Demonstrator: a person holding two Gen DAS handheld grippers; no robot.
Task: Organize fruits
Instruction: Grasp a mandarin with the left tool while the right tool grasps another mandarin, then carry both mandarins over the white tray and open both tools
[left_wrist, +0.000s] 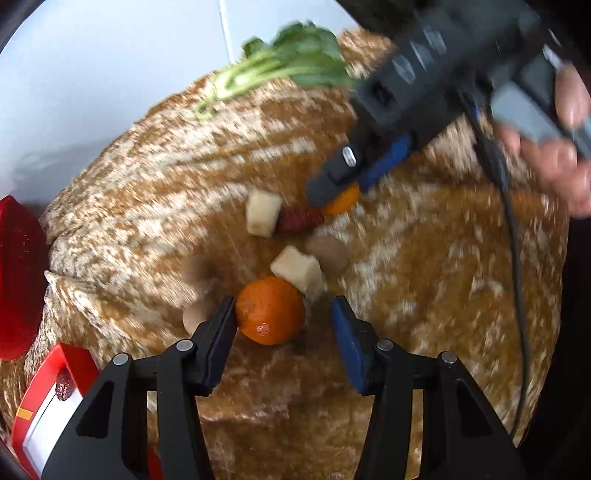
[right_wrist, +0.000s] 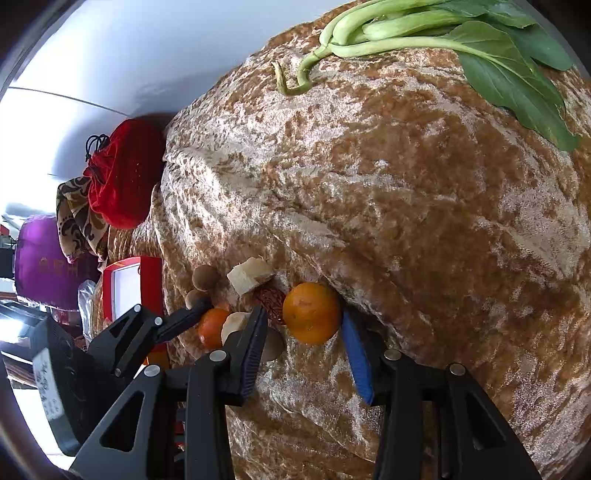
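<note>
Each pair of tongs straddles its own small round orange mandarin on the brown-and-cream velvet-covered tabletop (right_wrist: 424, 177): left tongs (left_wrist: 282, 314) part-open, mandarin (left_wrist: 269, 311) against the left pad only, right tongs (right_wrist: 304, 317) pinching theirs (right_wrist: 312, 313) (round, so no long axis).

— Where are the fruits?
— Two round oranges: one (left_wrist: 269, 311) low in the left wrist frame's centre, another (right_wrist: 312, 313) lower centre of the right.
— And the pale chunks (left_wrist: 297, 272)?
— Just beside them, with a wrinkled red date (right_wrist: 272, 303).
</note>
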